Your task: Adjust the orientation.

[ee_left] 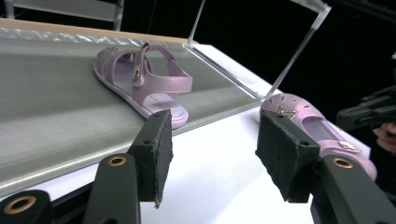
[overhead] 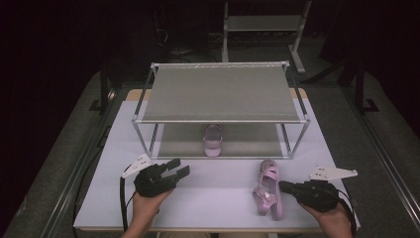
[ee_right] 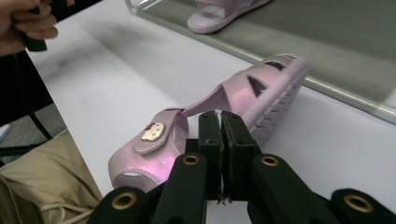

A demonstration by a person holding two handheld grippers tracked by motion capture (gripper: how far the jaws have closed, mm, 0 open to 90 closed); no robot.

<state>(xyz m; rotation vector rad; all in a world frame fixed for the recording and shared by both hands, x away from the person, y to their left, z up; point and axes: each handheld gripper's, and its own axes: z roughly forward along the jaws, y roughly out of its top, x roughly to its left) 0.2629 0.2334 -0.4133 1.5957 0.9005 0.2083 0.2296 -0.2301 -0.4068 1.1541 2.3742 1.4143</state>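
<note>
Pink plastic strap of the near child's sandal is pinched in my right claw, tilting that shoe on the white tabletop. My left claw hangs spread and empty; the second pink sandal sits on the grey rack's lower shelf.
</note>
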